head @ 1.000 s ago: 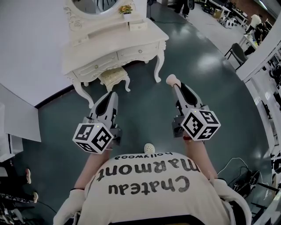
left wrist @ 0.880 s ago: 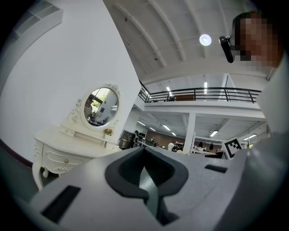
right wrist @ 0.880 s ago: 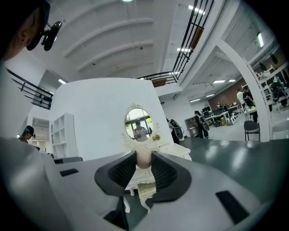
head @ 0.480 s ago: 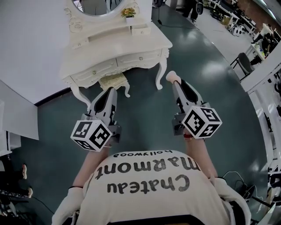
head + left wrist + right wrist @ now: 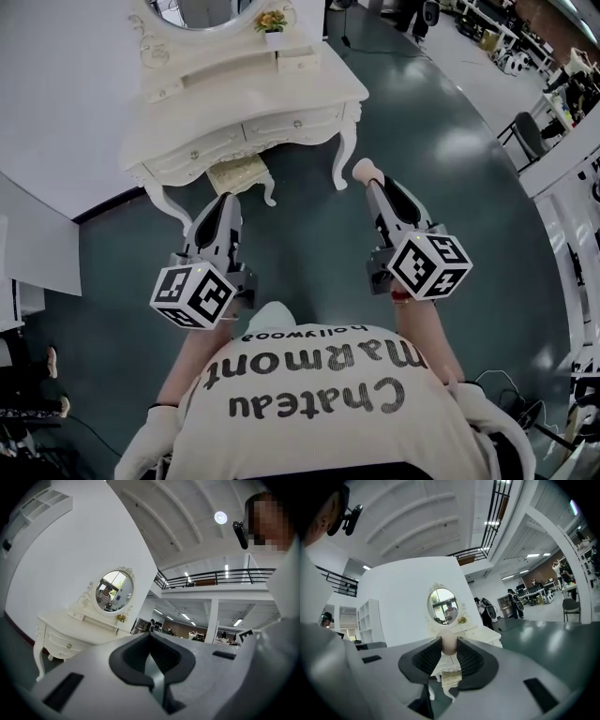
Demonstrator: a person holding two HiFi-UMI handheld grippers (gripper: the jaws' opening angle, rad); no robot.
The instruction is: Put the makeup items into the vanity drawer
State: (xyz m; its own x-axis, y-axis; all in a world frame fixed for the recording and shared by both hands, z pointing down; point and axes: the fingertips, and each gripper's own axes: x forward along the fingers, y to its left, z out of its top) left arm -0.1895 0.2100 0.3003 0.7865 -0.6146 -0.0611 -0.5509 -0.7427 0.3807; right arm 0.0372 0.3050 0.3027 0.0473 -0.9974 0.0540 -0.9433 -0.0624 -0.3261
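The white vanity table (image 5: 281,89) stands against the wall, its drawers (image 5: 295,122) closed and a cushioned stool (image 5: 239,173) tucked underneath. Both tools point level at it from out on the floor. The left gripper (image 5: 223,202) has its jaws pressed together on nothing, and the right gripper (image 5: 372,180) pinches a small beige makeup sponge (image 5: 449,644) at its tips, well short of the drawers.

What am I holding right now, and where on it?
The right gripper pinches a small pale rounded makeup item by its sides at the jaw tips, its end poking out. The left gripper is shut, empty.
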